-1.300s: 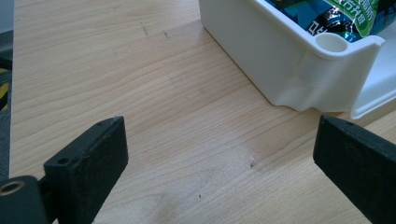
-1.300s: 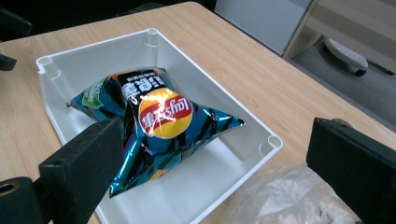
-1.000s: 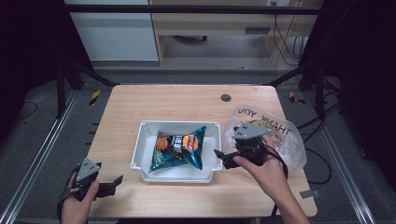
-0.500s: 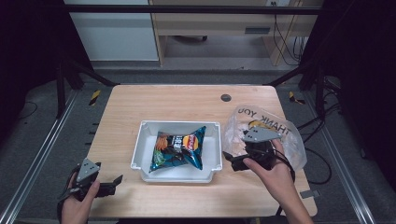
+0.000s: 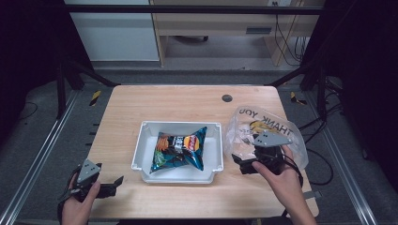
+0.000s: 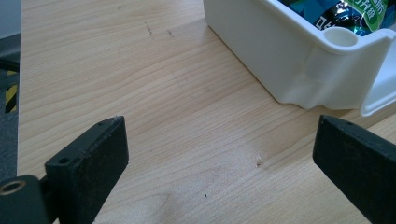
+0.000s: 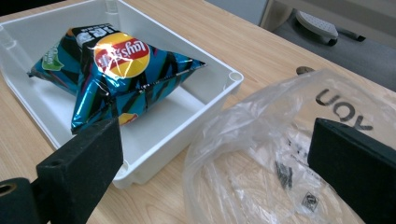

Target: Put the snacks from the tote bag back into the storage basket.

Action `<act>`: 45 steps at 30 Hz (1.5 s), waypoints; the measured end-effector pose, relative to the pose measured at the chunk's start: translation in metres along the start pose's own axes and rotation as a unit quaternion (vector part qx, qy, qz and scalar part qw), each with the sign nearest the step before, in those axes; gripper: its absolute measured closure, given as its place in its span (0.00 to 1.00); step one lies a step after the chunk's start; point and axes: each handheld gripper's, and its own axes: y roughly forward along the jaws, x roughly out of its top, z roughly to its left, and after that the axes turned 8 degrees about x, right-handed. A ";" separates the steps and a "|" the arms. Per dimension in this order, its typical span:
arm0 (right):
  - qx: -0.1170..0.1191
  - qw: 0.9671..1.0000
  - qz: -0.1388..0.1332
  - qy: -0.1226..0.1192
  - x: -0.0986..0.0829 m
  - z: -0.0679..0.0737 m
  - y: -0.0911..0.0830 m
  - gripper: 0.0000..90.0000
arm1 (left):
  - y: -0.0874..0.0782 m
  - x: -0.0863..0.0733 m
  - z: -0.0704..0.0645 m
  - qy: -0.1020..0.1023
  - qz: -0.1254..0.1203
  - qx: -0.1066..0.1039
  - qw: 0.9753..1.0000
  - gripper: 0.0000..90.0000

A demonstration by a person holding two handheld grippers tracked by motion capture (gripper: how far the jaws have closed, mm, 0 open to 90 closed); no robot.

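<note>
Right gripper agape; chip bag lengthwise across bin.

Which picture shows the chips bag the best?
The right gripper view: the chips bag lies close up in the white tray, with its logo easy to read. The high view shows the whole bag, but small. The left gripper view catches a corner of it over the tray's rim.

Bright, even light falls on the counter from above while the room around it sits nearly black. Glare flashes off the chip bag ahead of the right gripper. Its close black jaws look soft, slightly out of focus.
</note>
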 end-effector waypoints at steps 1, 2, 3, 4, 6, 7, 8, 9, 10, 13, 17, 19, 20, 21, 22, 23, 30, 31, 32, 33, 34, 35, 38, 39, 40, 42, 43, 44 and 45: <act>-0.001 1.000 0.000 0.002 -0.002 0.000 0.000 0.04 | 0.000 0.000 0.000 0.000 0.000 0.000 1.000 0.03; -0.002 1.000 0.001 0.002 -0.003 -0.001 -0.001 0.04 | 0.000 0.000 0.000 0.000 0.000 0.000 1.000 0.03; -0.004 1.000 0.000 0.005 -0.006 -0.002 -0.003 0.04 | 0.000 0.000 0.000 0.000 0.000 0.000 1.000 0.03; -0.004 1.000 0.000 0.005 -0.006 -0.002 -0.003 0.04 | 0.000 0.000 0.000 0.000 0.001 -0.001 1.000 0.03; -0.011 1.000 -0.003 0.011 -0.012 -0.005 -0.006 0.04 | 0.000 0.000 0.000 0.001 0.001 -0.001 1.000 0.03; -0.011 1.000 -0.003 0.011 -0.012 -0.005 -0.006 0.04 | 0.000 0.000 0.000 0.001 0.001 -0.001 1.000 0.03; -0.014 1.000 -0.003 0.015 -0.016 -0.007 -0.008 0.04 | 0.000 0.000 -0.001 0.002 0.001 -0.001 1.000 0.03; -0.014 1.000 -0.003 0.015 -0.016 -0.007 -0.008 0.04 | 0.000 0.000 -0.001 0.002 0.001 -0.001 1.000 0.03; -0.016 1.000 -0.003 0.018 -0.018 -0.008 -0.009 0.04 | 0.000 0.000 -0.001 0.002 0.002 0.000 1.000 0.03; -0.022 0.999 -0.001 0.024 -0.025 -0.010 -0.012 0.04 | 0.000 0.000 0.000 0.002 0.002 0.000 1.000 0.03; -0.028 0.999 0.001 0.033 -0.032 -0.014 -0.016 0.04 | 0.001 0.000 -0.001 0.001 0.002 0.000 1.000 0.03; -0.029 0.999 0.002 0.034 -0.035 -0.015 -0.017 0.04 | 0.001 0.000 -0.001 0.001 0.003 0.000 1.000 0.03; -0.031 0.999 0.004 0.036 -0.036 -0.015 -0.018 0.04 | 0.001 0.000 -0.001 0.002 0.003 0.000 1.000 0.03; -0.032 0.999 0.004 0.036 -0.038 -0.016 -0.018 0.04 | 0.001 0.000 -0.001 0.001 0.002 0.000 1.000 0.03; -0.033 0.999 0.004 0.036 -0.039 -0.016 -0.018 0.04 | 0.001 0.000 -0.001 0.000 0.002 0.001 1.000 0.03; -0.033 0.999 0.005 0.039 -0.040 -0.016 -0.018 0.04 | 0.001 0.000 -0.001 0.001 0.003 0.000 1.000 0.03; -0.034 0.999 0.012 0.040 -0.047 -0.017 -0.016 0.04 | 0.001 -0.001 0.000 -0.001 0.003 0.000 1.000 0.03; -0.034 0.998 0.014 0.041 -0.048 -0.017 -0.015 0.04 | 0.001 -0.001 0.000 -0.001 0.003 0.000 1.000 0.03; -0.034 0.999 0.015 0.040 -0.049 -0.017 -0.014 0.04 | 0.001 -0.001 0.000 -0.001 0.003 0.000 1.000 0.03; -0.034 0.998 0.017 0.042 -0.051 -0.017 -0.014 0.04 | 0.001 -0.001 0.000 -0.002 0.003 0.000 1.000 0.03; -0.033 0.998 0.018 0.040 -0.052 -0.017 -0.013 0.04 | 0.001 -0.001 0.000 -0.002 0.003 0.000 1.000 0.03; -0.033 0.998 0.021 0.039 -0.053 -0.017 -0.012 0.04 | 0.001 -0.001 0.000 -0.002 0.003 -0.001 1.000 0.03; -0.030 0.998 0.032 0.041 -0.056 -0.016 -0.010 0.04 | 0.001 -0.001 -0.001 -0.002 0.003 -0.001 1.000 0.03; -0.030 0.998 0.034 0.039 -0.057 -0.016 -0.009 0.04 | 0.001 -0.001 -0.001 -0.002 0.003 -0.001 1.000 0.03; -0.029 0.998 0.039 0.040 -0.057 -0.016 -0.008 0.04 | 0.001 -0.001 -0.001 -0.002 0.003 -0.001 1.000 0.03; -0.029 0.998 0.044 0.043 -0.058 -0.016 -0.007 0.04 | 0.001 -0.001 -0.001 -0.002 0.003 -0.001 1.000 0.03; -0.030 0.998 0.047 0.042 -0.060 -0.016 -0.005 0.05 | 0.001 -0.001 -0.001 -0.002 0.003 -0.001 1.000 0.03; -0.030 0.998 0.047 0.042 -0.060 -0.016 -0.005 0.05 | 0.001 -0.001 -0.001 -0.002 0.003 -0.001 1.000 0.03; -0.030 0.998 0.048 0.041 -0.060 -0.015 -0.004 0.05 | 0.001 -0.001 -0.001 -0.001 0.003 -0.001 1.000 0.03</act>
